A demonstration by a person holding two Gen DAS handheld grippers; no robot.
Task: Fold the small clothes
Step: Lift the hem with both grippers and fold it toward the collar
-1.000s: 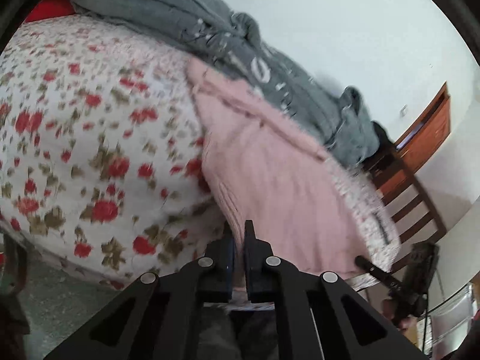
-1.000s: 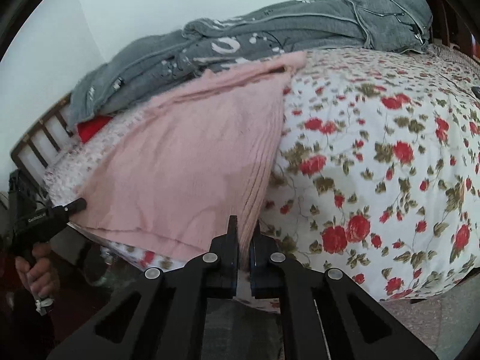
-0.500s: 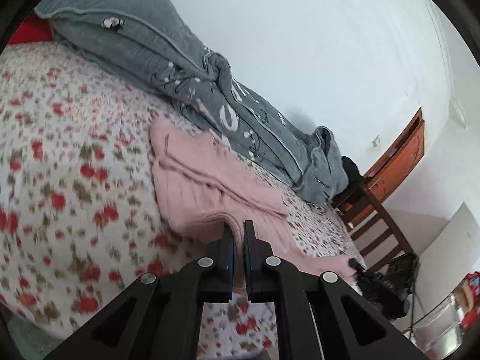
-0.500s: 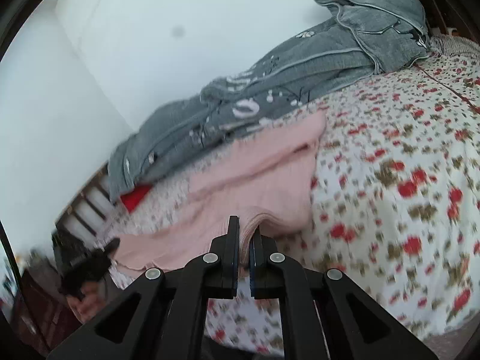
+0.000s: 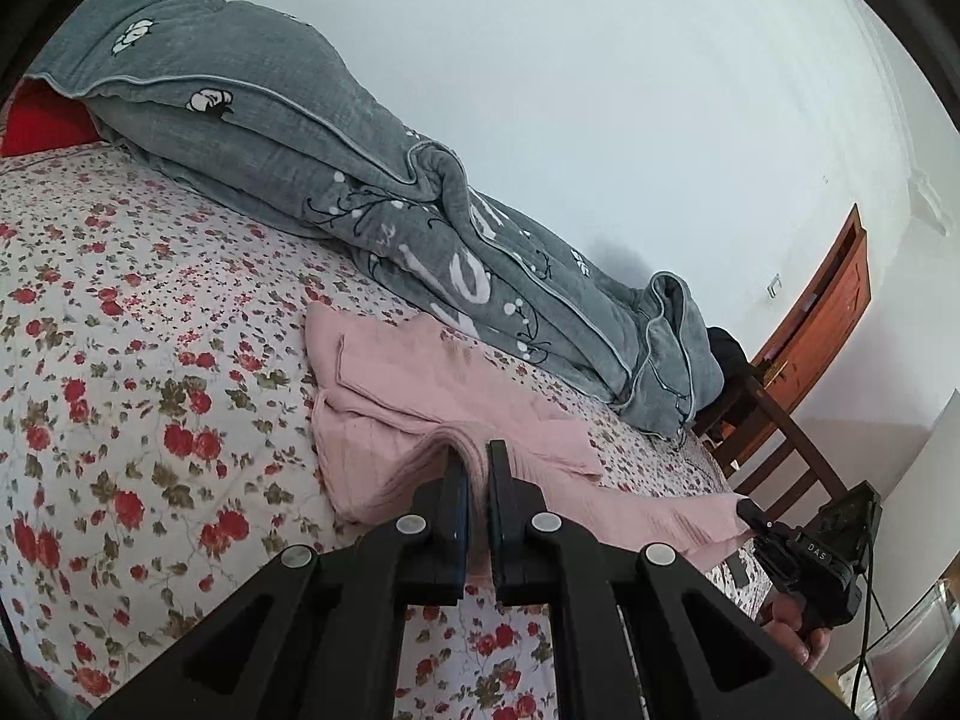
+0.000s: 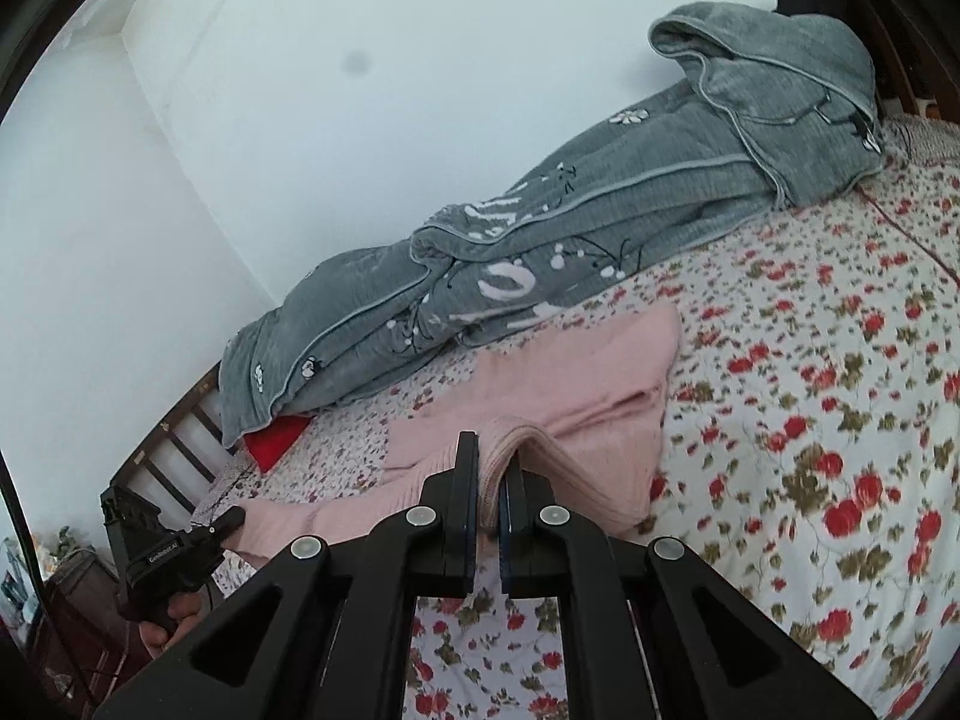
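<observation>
Faintly, "DAS" on right claw

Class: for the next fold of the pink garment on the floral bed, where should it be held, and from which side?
Hold the pink garment by its near hem corners, coming from the bed's open edge. The left gripper and right gripper already pinch that bunched ribbed hem; the far part lies against the grey quilt.

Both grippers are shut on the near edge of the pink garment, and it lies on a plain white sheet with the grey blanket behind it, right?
Not quite: the sheet is not plain but printed with red flowers, as both wrist views show. The rest holds: the left gripper and right gripper are each shut on the pink garment, and the grey blanket lies behind it.
</observation>
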